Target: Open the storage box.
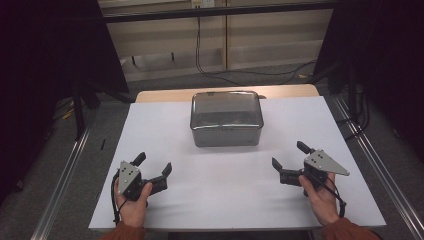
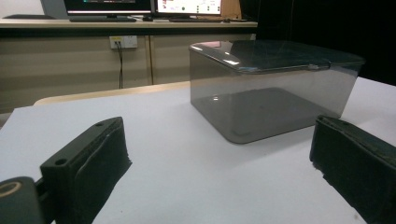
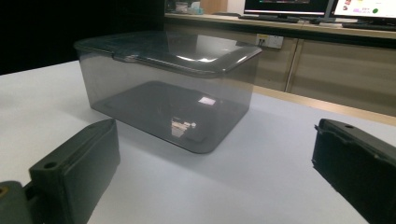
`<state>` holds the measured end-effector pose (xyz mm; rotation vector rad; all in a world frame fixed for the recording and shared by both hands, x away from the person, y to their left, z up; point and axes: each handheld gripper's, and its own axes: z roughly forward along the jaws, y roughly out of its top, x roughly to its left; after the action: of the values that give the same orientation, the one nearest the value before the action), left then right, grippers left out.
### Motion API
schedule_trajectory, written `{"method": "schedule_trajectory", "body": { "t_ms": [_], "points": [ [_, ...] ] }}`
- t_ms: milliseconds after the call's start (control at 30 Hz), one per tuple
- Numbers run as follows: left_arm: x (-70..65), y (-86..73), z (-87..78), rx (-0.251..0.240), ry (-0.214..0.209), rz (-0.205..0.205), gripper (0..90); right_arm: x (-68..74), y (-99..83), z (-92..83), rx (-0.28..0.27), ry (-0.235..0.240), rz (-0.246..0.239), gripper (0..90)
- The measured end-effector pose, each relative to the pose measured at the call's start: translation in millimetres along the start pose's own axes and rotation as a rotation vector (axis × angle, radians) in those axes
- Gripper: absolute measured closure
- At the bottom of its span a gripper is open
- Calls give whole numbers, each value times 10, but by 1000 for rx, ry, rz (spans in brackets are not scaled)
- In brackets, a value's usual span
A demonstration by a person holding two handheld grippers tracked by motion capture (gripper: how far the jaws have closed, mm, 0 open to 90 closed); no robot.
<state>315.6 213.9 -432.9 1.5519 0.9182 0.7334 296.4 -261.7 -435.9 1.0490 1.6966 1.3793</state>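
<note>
Centrally, a smoky translucent lidded plastic box sits on the white surface — left gripper and right gripper, both released, flank it, about equally near.

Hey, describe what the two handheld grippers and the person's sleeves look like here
Both the left claw and the right claw are black, each with two blocky padded jaws, a grey three-cornered plate dotted with small screws on top, and a black cable trailing by the wrist. The person's sleeves are rust-orange.
</note>
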Motion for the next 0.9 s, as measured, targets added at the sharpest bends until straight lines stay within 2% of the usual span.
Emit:
{"method": "schedule_trajectory", "body": {
  "t_ms": [133, 267, 367, 433, 633, 900],
  "points": [
    [2, -1, 4, 3, 1, 1, 40, 33, 20, 80, 7, 28, 8, 1],
    [10, 2, 1, -3, 2, -7, 40, 51, 33, 129, 11, 32, 6, 0],
    [13, 4, -2, 0, 8, 0, 40, 83, 63, 186, 4, 43, 0, 1],
    [11, 0, 4, 0, 3, -13, 40, 100, 90, 223, -7, 59, 0, 0],
    [20, 1, -7, 4, 5, -19, 40, 129, 183, 322, -24, 32, -23, 0],
    [20, 2, -5, 9, 4, -17, 40, 181, 260, 458, -20, 64, -33, 0]
  ]
}}
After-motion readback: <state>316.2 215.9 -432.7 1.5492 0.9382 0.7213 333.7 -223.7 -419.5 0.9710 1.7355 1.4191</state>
